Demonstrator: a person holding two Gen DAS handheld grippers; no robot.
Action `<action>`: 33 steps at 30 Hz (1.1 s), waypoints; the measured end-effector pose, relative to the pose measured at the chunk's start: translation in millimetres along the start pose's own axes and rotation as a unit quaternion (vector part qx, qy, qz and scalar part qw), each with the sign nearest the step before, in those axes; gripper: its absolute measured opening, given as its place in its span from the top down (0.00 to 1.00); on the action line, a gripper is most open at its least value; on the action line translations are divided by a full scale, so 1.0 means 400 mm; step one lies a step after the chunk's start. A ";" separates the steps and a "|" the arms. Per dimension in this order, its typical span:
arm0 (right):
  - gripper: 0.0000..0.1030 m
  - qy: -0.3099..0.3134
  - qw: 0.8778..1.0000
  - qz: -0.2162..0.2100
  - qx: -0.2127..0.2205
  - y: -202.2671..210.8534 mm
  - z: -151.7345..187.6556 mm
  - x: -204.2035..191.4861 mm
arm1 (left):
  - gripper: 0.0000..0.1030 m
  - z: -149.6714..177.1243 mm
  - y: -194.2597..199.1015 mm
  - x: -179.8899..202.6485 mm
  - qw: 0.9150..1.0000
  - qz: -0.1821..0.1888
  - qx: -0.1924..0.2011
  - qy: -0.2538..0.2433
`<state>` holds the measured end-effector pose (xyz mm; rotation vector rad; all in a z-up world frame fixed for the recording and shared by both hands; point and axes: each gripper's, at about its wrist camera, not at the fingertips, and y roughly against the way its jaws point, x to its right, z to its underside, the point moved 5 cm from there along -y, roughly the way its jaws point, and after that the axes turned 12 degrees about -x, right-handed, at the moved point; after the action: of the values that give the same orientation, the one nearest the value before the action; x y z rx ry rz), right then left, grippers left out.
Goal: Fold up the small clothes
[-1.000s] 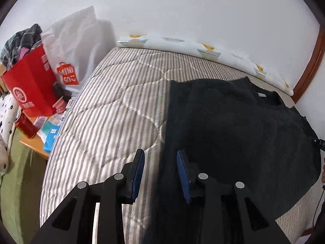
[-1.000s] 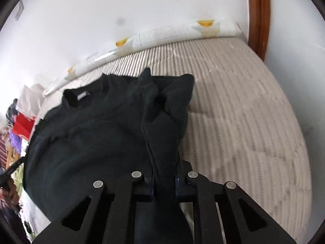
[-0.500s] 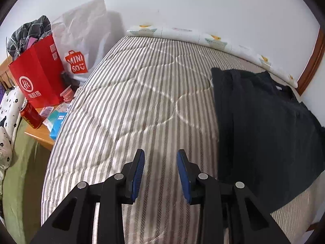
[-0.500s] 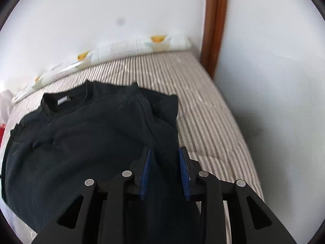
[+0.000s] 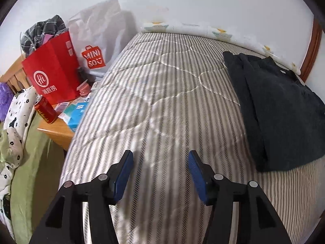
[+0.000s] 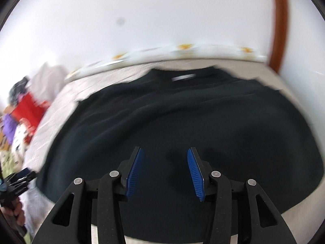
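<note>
A black shirt (image 5: 280,109) lies flat on the striped mattress (image 5: 162,101), its sides folded inward, its collar toward the far wall. In the right wrist view the shirt (image 6: 182,118) fills the middle, with its white neck label at the far end. My left gripper (image 5: 160,168) is open and empty above bare mattress, left of the shirt. My right gripper (image 6: 164,166) is open and empty just above the shirt's near hem. The left gripper also shows at the left edge of the right wrist view (image 6: 18,180).
A bedside table (image 5: 59,130) left of the bed holds a red paper bag (image 5: 50,75), a white Miniso bag (image 5: 95,40), a red can (image 5: 45,109) and small boxes. A patterned pillow (image 5: 203,30) lies along the far wall. A wooden door frame (image 6: 278,22) stands at the right.
The right gripper let go of the folded sleeve, opened wide and swung back over the shirt's hem. The left gripper moved left off the shirt and opened wider.
</note>
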<state>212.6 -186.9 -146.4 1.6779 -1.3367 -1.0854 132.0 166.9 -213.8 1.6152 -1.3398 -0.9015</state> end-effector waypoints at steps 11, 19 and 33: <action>0.55 0.090 0.994 0.056 0.002 -0.005 0.165 -0.258 | 0.43 0.016 0.004 -0.022 0.999 0.018 0.006 -0.025; 0.44 0.194 0.976 0.090 0.029 0.012 0.264 -0.414 | 0.42 0.017 0.002 -0.026 0.999 0.032 0.011 -0.033; 0.44 0.255 0.947 0.193 0.029 -0.108 0.189 -0.518 | 0.40 0.027 0.010 -0.040 0.998 0.059 0.015 -0.032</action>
<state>136.7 22.4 -178.7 1.5102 -1.2778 -0.3530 118.1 180.8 -214.2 1.5232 -1.4833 -0.8705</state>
